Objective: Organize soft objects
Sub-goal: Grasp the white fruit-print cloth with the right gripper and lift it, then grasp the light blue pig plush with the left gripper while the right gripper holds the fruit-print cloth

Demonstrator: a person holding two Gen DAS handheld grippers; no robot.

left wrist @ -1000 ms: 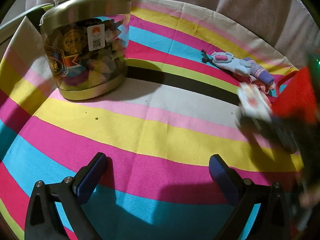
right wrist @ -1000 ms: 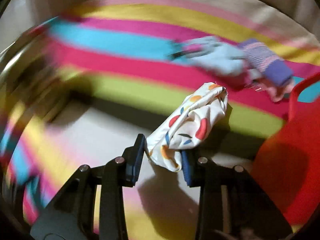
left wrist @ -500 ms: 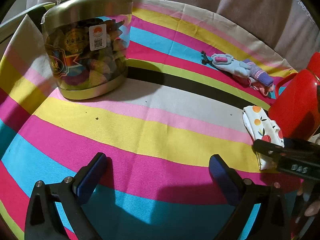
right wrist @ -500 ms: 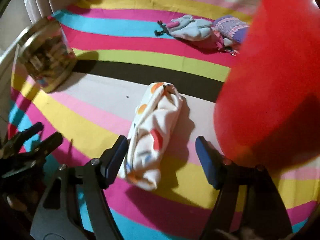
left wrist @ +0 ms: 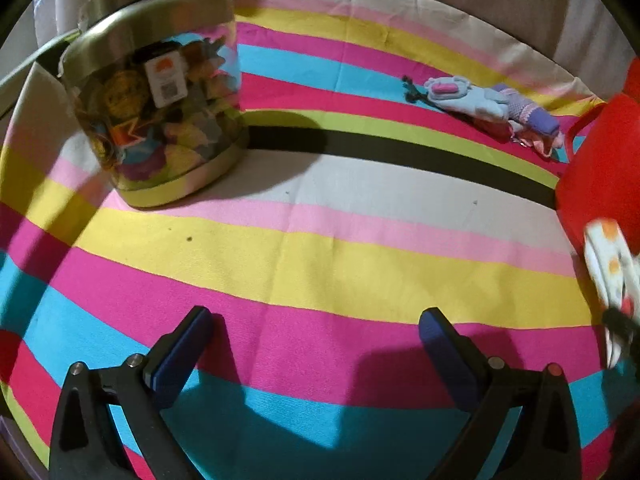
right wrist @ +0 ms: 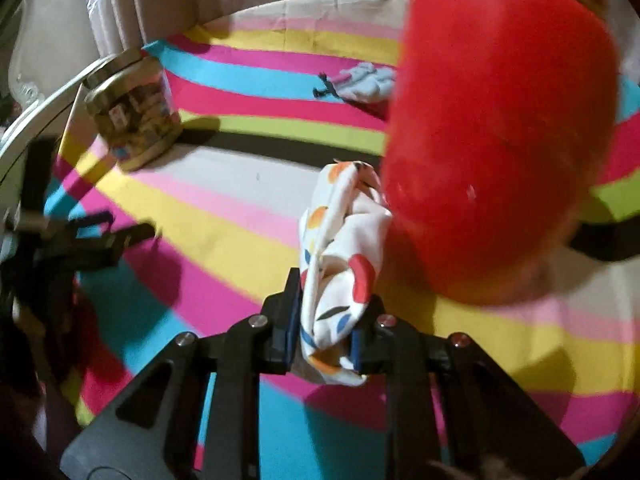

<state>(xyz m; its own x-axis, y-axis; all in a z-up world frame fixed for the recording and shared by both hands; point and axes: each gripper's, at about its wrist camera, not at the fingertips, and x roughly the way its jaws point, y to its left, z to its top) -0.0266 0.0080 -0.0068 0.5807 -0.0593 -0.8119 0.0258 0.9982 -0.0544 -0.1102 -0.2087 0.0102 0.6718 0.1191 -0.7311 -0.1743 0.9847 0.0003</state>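
Beside the red container [right wrist: 500,128], the right gripper [right wrist: 326,322] is closing on a white cloth roll [right wrist: 340,256] with coloured spots; both blue pads already squeeze its near end, and its far end leans against the container's side. On the other side of that container, over the striped tablecloth [left wrist: 320,264], the left gripper [left wrist: 316,350] hovers with fingers spread wide and nothing between them.

L tongs [left wrist: 316,344] wide; R tongs [right wrist: 325,322] closing.
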